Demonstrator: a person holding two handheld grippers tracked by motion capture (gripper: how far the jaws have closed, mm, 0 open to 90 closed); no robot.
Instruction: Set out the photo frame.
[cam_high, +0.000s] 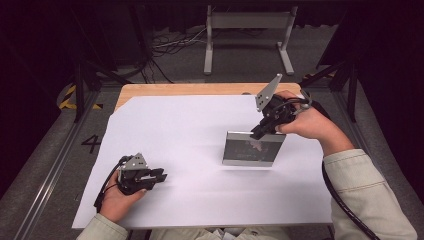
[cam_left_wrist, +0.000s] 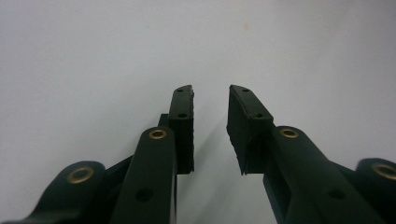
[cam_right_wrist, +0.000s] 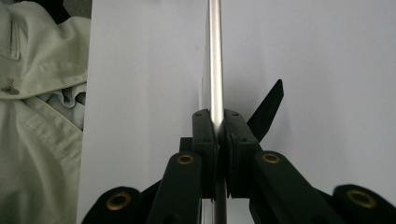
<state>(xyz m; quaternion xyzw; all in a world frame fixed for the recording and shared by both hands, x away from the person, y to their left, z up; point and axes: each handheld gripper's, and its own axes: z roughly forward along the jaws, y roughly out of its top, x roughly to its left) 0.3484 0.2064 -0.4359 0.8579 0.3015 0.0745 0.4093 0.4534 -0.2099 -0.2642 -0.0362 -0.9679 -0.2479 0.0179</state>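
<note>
The right gripper (cam_high: 264, 129) has its fingers (cam_right_wrist: 205, 135) clamped on the top edge of a silver-framed panel (cam_high: 250, 149), which stands tilted on the white sheet (cam_high: 190, 135) covering the counter (cam_high: 150, 90), toward 3 o'clock. The left gripper (cam_high: 159, 177) rests near 7 o'clock, well apart, its fingers (cam_left_wrist: 182, 116) spread and empty.

Matt white paper sheet (cam_high: 180, 150) over pale wood table (cam_high: 200, 89). Betw. right gripper (cam_right_wrist: 219, 122) jaws: plate (cam_high: 252, 149), smooth glossy metal edge, reflective face. Jaws matt black plastic w/ brass-look rivets. Sleeve (cam_high: 372, 190) pale cloth.
</note>
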